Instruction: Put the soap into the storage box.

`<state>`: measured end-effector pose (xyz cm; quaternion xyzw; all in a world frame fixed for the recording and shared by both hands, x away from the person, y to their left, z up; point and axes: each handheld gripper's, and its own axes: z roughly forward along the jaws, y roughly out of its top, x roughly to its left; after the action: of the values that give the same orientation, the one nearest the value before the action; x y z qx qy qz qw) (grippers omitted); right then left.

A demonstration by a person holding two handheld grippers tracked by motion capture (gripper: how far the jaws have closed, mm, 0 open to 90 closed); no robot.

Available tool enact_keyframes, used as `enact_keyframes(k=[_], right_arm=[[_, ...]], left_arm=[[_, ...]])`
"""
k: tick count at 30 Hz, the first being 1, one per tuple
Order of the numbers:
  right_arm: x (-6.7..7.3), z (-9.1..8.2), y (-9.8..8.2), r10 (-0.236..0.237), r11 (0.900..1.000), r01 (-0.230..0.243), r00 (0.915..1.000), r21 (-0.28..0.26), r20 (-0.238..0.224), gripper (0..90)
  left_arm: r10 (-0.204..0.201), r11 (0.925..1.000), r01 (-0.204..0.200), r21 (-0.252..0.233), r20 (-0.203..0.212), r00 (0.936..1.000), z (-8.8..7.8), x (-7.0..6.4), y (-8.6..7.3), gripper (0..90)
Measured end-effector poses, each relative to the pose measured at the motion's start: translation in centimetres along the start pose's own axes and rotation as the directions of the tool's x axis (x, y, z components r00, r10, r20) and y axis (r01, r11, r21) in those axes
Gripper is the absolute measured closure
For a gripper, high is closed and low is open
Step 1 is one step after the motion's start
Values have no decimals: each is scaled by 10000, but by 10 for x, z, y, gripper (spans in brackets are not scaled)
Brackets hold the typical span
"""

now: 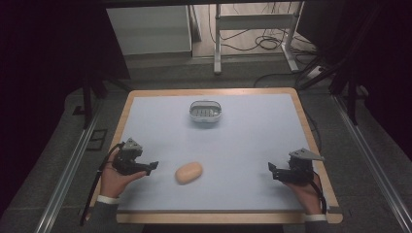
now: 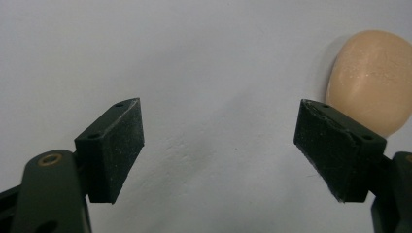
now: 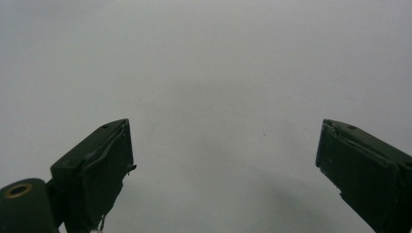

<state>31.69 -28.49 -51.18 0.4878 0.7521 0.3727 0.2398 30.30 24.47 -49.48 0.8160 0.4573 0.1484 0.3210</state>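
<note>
1. I see the table (image 1: pixel 145 121), a pale blue top with a wooden rim.
2. The white soap dish (image 1: pixel 206 111) sits toward the far edge of it, about midway across.
3. My left gripper (image 1: pixel 154 166) is near the soap (image 1: pixel 188 172), its jaws spread wide with nothing between them.
4. My right gripper (image 1: pixel 271 169) hovers well apart from the soap on the other side, jaws likewise wide and empty.
5. The peach soap lies on the bare top, well nearer me than the dish.
</note>
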Motion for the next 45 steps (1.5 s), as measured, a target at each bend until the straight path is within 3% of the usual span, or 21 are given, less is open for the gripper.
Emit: enact_keyframes(k=[11, 17, 22, 34, 45], right_arm=[[5, -5, 1, -224, 9997, 225, 9996, -41, 161, 63], [6, -9, 0, -224, 9997, 227, 9995, -100, 228, 63], [6, -10, 1, -263, 9995, 267, 9993, -162, 265, 63], [5, -10, 1, -319, 9992, 327, 9990, -237, 312, 63], [5, -10, 1, -284, 9993, 292, 9991, -233, 317, 63]], left_arm=[[428, 9991, -430, 53, 306, 9986, -9, -8, 17, 179], [963, 9950, -973, 211, 413, 9945, -10, -19, 30, 181], [1160, 9926, -1173, 303, 421, 9924, -10, -24, 36, 181], [1498, 9864, -1530, 599, 548, 9872, -2, -39, 45, 183], [1923, 9765, -1984, 843, 746, 9785, 9, -56, 54, 179]])
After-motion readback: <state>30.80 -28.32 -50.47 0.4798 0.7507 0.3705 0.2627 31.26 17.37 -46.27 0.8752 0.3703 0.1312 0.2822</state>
